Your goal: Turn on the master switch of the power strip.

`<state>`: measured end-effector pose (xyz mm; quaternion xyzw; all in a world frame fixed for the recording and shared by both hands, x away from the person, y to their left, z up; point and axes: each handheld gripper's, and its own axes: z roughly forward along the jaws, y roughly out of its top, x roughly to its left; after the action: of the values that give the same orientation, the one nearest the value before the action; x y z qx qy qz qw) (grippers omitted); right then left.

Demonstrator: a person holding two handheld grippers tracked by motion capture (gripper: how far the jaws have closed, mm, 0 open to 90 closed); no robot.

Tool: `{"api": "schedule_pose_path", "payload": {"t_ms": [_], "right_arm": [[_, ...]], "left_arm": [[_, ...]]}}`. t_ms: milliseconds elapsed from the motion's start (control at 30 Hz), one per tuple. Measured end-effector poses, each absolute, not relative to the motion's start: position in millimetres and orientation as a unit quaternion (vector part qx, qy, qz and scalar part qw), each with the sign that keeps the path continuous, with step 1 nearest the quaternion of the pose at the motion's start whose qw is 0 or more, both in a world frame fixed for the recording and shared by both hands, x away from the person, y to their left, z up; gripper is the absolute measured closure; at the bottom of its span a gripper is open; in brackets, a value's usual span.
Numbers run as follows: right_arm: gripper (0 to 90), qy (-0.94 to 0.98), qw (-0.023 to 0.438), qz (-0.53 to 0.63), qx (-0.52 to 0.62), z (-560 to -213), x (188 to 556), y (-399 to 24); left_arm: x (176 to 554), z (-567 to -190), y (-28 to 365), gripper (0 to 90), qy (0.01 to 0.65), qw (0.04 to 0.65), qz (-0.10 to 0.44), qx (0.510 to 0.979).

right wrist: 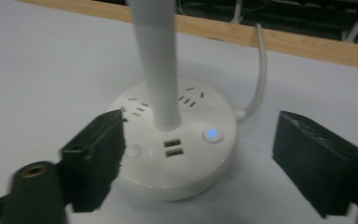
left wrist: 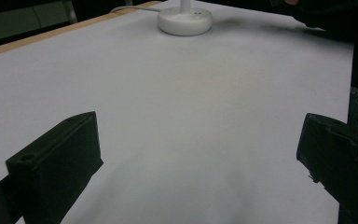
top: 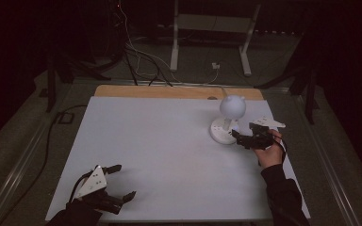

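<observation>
A white desk lamp with a round head stands on a round base at the table's right rear. In the right gripper view the base carries socket slots, two USB ports and a lit blue button, and the stem rises from its middle. My right gripper sits just right of the base, open, its jaws spread on either side of the base's near edge; nothing is held. My left gripper rests open at the front left, nothing between its jaws.
A white board covers the table, with a wooden strip along the far edge. The lamp's white cable runs off the back. Cables and a metal stand lie on the floor beyond. The room is dark.
</observation>
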<state>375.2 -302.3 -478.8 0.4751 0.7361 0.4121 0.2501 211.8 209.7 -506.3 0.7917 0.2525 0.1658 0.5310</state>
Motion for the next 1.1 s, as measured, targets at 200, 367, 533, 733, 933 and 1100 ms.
{"api": "schedule_pose_path", "payload": {"t_ms": [200,367,533,733,933,1100], "right_arm": [[1.0,0.749,0.209,0.444,0.445,-475,364,-298],[1.0,0.754,0.188,0.453,0.437,-471,359,-296],[0.0,0.771,0.179,0.449,0.415,-469,351,-288],[0.0,0.783,0.152,0.453,0.398,-471,339,-278],[0.0,0.788,0.135,0.459,0.387,-472,325,-270],[0.0,0.799,0.121,0.45,0.379,-481,313,-263]], "left_arm": [[212,-506,210,0.2,0.252,0.532,0.166,0.791],[212,-506,210,0.3,0.252,0.532,0.165,0.792],[211,-506,210,0.2,0.252,0.531,0.165,0.792],[211,-506,210,0.2,0.251,0.531,0.165,0.792],[211,-506,210,0.2,0.25,0.531,0.165,0.793],[211,-506,209,0.2,0.248,0.531,0.165,0.793]]}}
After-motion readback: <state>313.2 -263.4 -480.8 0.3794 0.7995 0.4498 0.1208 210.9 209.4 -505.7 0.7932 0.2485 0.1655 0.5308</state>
